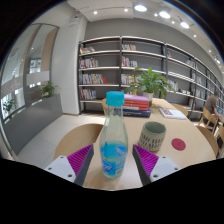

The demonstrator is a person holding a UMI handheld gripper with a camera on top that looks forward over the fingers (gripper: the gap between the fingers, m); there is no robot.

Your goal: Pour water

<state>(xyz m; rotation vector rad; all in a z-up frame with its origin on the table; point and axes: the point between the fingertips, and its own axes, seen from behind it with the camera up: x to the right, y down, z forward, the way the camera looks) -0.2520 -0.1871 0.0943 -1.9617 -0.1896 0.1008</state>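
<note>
A clear plastic water bottle (114,145) with a blue cap and a blue label stands upright on the round wooden table (65,138). It is between the fingers of my gripper (113,162), which is open, with a narrow gap of table showing on each side of the bottle. The magenta pads (79,160) flank the bottle's lower half. A pale green mug (152,135) with dark lettering stands on the table just beyond the right finger, to the right of the bottle.
A red round coaster (179,144) lies right of the mug. A stack of books (137,102) and a potted plant (150,82) sit at the table's far side. Bookshelves (105,65) line the back wall. A wooden chair (212,120) stands at the right.
</note>
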